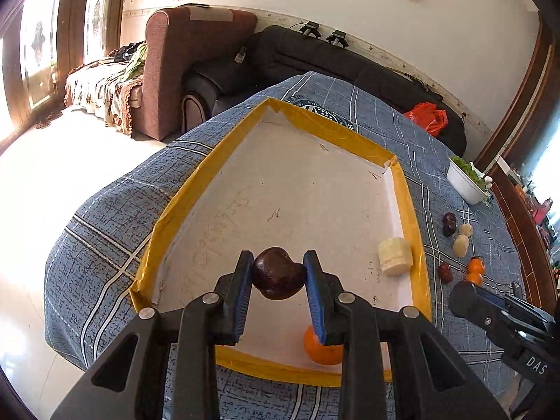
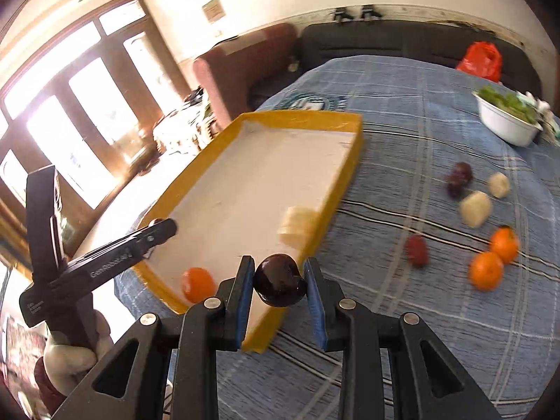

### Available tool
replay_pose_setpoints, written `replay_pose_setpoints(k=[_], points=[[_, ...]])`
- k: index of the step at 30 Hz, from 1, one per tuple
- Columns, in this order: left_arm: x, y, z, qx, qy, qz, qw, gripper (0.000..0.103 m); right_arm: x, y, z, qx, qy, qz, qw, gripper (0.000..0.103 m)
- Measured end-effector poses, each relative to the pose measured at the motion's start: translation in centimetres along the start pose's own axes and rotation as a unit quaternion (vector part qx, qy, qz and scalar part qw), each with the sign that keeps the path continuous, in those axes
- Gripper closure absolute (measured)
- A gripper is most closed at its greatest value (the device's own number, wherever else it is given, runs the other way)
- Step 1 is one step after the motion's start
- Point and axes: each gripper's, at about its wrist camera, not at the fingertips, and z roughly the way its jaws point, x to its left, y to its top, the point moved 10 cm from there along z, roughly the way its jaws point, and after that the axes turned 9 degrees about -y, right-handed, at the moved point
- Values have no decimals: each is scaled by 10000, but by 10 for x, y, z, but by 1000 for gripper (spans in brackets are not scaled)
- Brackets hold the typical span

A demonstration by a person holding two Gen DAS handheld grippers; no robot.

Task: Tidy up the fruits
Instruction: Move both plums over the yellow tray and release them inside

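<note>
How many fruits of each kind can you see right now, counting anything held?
oranges: 3
pale fruit pieces: 3
dark fruits: 3
red fruit: 1
Total: 10

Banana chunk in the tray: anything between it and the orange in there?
Nothing. In the right wrist view, only the bare white floor of the tray separates the banana chunk from the orange; that view is slightly blurred.

Left tool [image 1: 278, 273] clamps dark plum [image 1: 278, 273] over yellow-rimmed tray [image 1: 407, 189]; banana chunk [image 1: 394, 256], orange [image 1: 320, 350] inside.
</note>
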Motion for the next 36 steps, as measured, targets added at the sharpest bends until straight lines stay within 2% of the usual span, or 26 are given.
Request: replay_pose_setpoints(k=[4, 13, 14, 17, 21, 22, 23, 24, 26, 31, 36], points=[[7, -2, 2, 7, -131, -107, 9999, 75, 29, -3, 22, 177, -19, -320, 9993, 71], [23, 2, -1, -19, -389, -371, 9986, 74, 57, -21, 63, 543, -114, -634, 9964, 70], [24, 2, -2, -25, -420, -419, 9982, 69, 57, -21, 65, 554, -134, -641, 9963, 70], [29, 5, -6, -80, -564, -660, 9962, 44, 56, -18, 70, 565, -121, -602, 9965, 70], [34, 9, -15, -190, -622, -1004, 9928, 33, 56, -18, 68, 530, -133, -616, 9966, 69], [37, 10, -17, -228, -598, -1095, 9919, 31, 56, -17, 66, 510, -125, -606, 9968, 67], [38, 11, -19, -269, -608, -1160, 9910, 31, 55, -17, 62, 476, -109, -580, 9971, 58], [39, 12, -22, -297, -564, -1220, 9905, 28, 53, -16, 59, 448, -95, -545, 9975, 45], [40, 12, -25, -325, -426, -1253, 9907, 26, 52, -13, 50, 365, 13, -425, 9984, 35], [31, 10, -34, -288, -461, -1365, 9891, 21, 42, -14, 26, 168, 48, -273, 9995, 32], [-1, 2, -35, -76, -912, -1294, 9874, 17, 12, -24, 4, 66, 100, 135, 9998, 25]])
